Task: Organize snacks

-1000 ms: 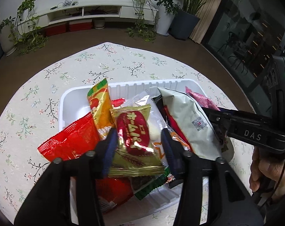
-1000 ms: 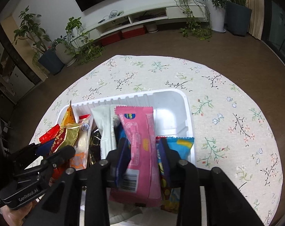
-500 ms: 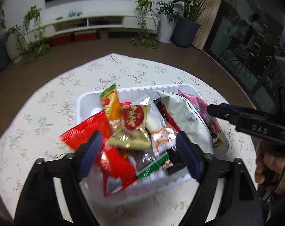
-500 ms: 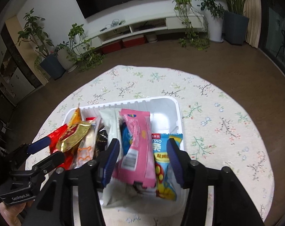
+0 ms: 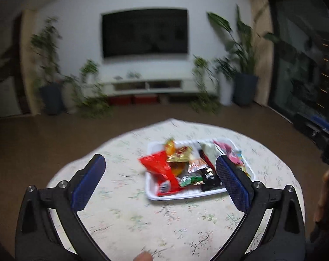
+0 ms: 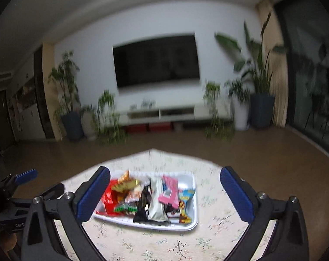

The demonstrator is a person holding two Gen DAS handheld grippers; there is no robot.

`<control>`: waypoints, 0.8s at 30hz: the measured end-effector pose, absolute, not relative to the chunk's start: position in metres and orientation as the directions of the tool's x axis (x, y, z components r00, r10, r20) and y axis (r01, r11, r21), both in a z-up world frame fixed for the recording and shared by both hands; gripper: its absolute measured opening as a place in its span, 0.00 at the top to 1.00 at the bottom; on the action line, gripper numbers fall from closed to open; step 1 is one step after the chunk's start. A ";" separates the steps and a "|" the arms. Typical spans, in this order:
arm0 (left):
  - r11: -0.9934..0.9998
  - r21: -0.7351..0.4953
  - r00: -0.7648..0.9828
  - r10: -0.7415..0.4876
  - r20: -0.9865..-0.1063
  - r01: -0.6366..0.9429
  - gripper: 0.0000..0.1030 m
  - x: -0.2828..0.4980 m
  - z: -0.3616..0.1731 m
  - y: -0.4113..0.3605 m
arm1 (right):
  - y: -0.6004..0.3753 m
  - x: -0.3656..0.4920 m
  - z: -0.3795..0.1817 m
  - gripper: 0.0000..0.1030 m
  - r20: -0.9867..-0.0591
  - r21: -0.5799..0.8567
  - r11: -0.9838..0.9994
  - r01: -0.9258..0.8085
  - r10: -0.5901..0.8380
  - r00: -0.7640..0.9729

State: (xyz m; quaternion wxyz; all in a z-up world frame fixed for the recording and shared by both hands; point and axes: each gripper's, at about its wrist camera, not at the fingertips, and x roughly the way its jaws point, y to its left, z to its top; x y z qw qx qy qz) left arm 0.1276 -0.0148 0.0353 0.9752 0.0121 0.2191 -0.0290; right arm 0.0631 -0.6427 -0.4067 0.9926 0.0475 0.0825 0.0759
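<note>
A: Where are the snacks?
B: Heaped in the white tray on the floral table; labels blurred, probably wrapped sweets.
A: Grippers?
B: Left gripper and right gripper spread wide, empty, short of the tray. TV and plants beyond it.

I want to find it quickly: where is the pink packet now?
In the right wrist view, the pink packet lies in the white tray's right half, beside the pale silver packet.

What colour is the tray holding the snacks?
White: the tray shows best in the right wrist view, on the floral tablecloth.
</note>
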 end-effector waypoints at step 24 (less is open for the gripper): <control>0.993 0.013 0.822 0.101 -0.560 -0.114 0.00 0.030 0.016 0.010 | -0.620 -0.054 -0.395 0.00 -0.193 0.063 0.992 -0.108 0.119 0.974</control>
